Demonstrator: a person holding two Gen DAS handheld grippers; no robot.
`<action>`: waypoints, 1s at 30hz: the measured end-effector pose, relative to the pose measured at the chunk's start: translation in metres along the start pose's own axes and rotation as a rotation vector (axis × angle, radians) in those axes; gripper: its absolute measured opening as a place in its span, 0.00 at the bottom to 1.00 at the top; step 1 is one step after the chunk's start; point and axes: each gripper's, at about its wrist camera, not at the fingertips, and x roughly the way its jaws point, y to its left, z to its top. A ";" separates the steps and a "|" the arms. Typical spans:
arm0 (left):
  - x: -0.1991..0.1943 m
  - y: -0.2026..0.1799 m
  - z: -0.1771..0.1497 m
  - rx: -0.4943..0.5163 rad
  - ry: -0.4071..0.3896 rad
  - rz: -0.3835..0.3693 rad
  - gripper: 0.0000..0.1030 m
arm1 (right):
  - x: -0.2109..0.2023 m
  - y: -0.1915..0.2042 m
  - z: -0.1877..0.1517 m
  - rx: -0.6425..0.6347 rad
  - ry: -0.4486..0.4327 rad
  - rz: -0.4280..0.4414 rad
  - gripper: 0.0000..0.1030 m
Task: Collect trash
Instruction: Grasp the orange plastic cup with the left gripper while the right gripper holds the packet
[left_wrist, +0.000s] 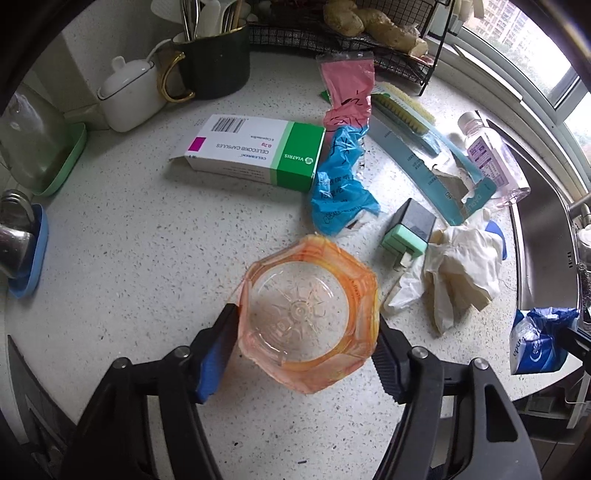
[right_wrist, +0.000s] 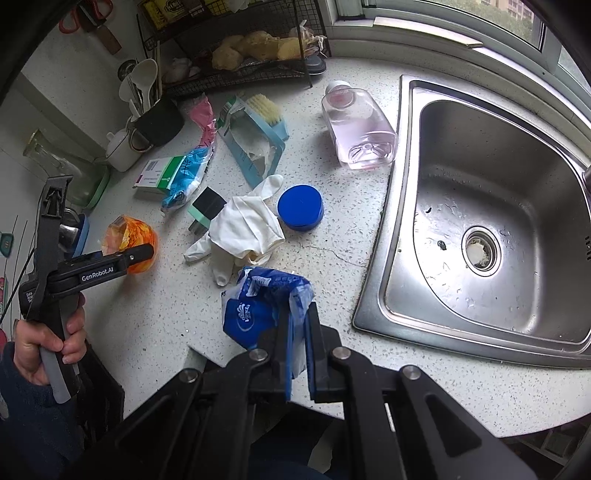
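An orange-tinted clear plastic cup stands on the speckled counter. My left gripper points down over it, one pad against each side of the cup. The right wrist view shows this same cup behind a finger of the left gripper, which a hand holds. My right gripper is shut on a crumpled blue plastic wrapper, held just above the counter near the sink. The wrapper also shows at the right edge of the left wrist view.
On the counter lie a medicine box, a blue-and-pink bag, white gloves, torn brush packaging, a pink bottle, a green-black block and a blue lid. The steel sink is at right.
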 end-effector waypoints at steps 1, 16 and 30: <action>-0.007 -0.003 -0.004 0.005 -0.012 -0.002 0.63 | -0.002 0.001 0.000 -0.006 -0.004 0.003 0.05; -0.106 -0.079 -0.088 0.046 -0.129 -0.018 0.63 | -0.061 0.001 -0.036 -0.122 -0.066 0.091 0.05; -0.150 -0.165 -0.203 -0.009 -0.181 -0.010 0.63 | -0.109 -0.033 -0.123 -0.262 -0.082 0.140 0.05</action>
